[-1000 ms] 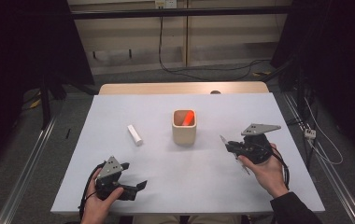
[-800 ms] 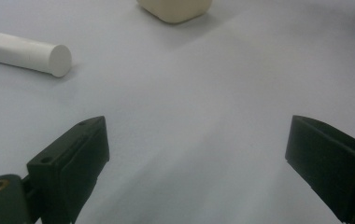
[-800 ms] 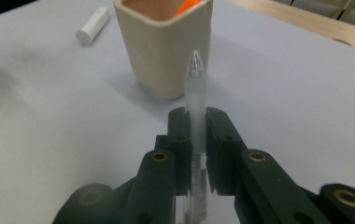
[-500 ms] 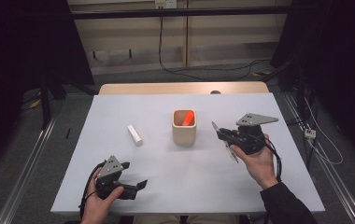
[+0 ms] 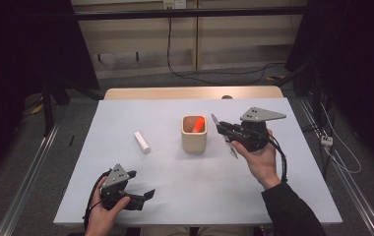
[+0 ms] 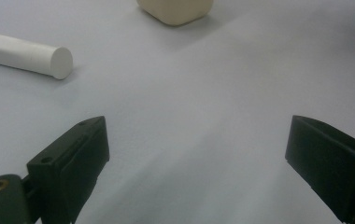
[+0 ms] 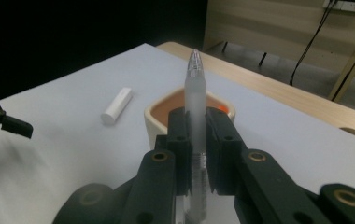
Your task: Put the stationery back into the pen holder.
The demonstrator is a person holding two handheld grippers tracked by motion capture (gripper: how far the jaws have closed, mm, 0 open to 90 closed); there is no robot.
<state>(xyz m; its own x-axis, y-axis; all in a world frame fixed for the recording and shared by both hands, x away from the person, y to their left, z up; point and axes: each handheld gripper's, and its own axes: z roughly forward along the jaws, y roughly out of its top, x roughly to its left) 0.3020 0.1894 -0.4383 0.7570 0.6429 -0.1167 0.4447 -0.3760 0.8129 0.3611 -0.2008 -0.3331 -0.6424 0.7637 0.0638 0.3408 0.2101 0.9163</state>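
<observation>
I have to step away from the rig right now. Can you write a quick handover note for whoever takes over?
Right gripper: jaws shut on a frosted pen, held off the table just right of the beige cup.
Left gripper: jaws open, holding nothing, low at the near left of the table.
White cylinder lies on the table left of the cup.
Done: something orange is already in the cup.
Left: probably drop the pen into the cup, then perhaps the white cylinder.
</observation>
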